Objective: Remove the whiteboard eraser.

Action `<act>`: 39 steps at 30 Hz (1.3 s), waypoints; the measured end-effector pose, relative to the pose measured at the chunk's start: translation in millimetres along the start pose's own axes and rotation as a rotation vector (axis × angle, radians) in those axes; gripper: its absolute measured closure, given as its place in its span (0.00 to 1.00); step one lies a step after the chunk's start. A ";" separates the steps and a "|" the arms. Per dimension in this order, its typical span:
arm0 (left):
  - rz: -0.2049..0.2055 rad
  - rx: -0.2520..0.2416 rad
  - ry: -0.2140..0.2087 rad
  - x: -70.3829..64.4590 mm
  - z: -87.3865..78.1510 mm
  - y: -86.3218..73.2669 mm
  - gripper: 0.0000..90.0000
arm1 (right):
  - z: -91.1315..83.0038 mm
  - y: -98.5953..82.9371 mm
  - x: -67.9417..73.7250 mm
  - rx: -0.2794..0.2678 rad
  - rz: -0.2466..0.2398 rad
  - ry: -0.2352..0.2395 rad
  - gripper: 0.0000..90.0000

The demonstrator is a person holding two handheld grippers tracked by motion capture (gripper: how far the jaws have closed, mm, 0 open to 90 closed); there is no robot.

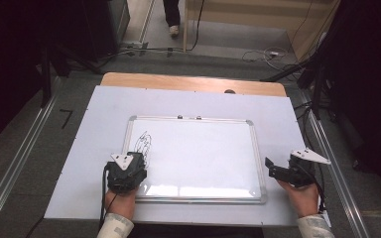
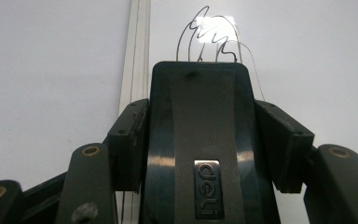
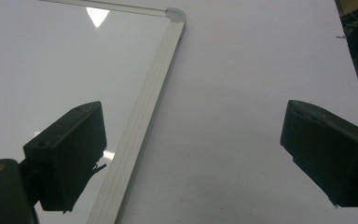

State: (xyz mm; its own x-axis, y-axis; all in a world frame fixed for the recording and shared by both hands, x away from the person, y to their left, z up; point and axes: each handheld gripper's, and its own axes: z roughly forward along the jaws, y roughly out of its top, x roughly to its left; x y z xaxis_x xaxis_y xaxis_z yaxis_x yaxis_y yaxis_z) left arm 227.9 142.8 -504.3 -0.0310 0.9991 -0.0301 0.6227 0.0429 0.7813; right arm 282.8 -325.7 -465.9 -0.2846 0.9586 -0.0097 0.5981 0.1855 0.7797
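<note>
Left gripper (image 1: 127, 171) clamped on a dark eraser (image 2: 205, 140), over scribbles (image 1: 144, 144) on the whiteboard (image 1: 203, 158); right gripper (image 1: 277, 171) spread wide, empty, beside the board's frame

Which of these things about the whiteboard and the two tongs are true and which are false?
1. The left tongs are shut on a dark eraser. True.
2. The black scribble is near the whiteboard's right edge. False: it is near the left edge.
3. The right tongs are open and hold nothing. True.
4. The right tongs press on the scribble. False: they hover at the board's right frame, away from it.
5. The eraser sits just below the scribble in the left gripper view. True.
</note>
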 end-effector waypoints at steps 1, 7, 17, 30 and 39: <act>0.001 0.000 0.001 -0.2 0.0 0.1 0.45 | 0.1 0.0 0.0 0.000 0.000 -0.001 0.06; 0.005 0.000 0.001 -0.5 0.3 0.4 0.45 | -0.1 0.0 0.2 0.001 0.000 -0.001 0.06; 0.021 0.013 -0.013 0.7 0.9 3.0 0.45 | -0.5 0.2 -0.3 0.001 0.002 0.001 0.06; 0.006 -0.005 -0.023 5.4 -2.7 8.8 0.45 | -0.3 0.1 -0.6 0.001 -0.001 0.005 0.06; 0.021 -0.021 -0.049 6.7 -2.3 21.1 0.45 | 0.3 0.3 -0.7 0.002 -0.002 0.003 0.06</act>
State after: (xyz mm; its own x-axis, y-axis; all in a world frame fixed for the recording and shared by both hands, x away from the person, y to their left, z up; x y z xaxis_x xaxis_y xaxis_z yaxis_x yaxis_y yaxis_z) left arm 239.0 150.4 -486.6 0.0205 0.9988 -0.0438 0.6059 0.0224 0.7953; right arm 283.4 -326.3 -465.8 -0.2883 0.9575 -0.0095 0.5991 0.1881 0.7782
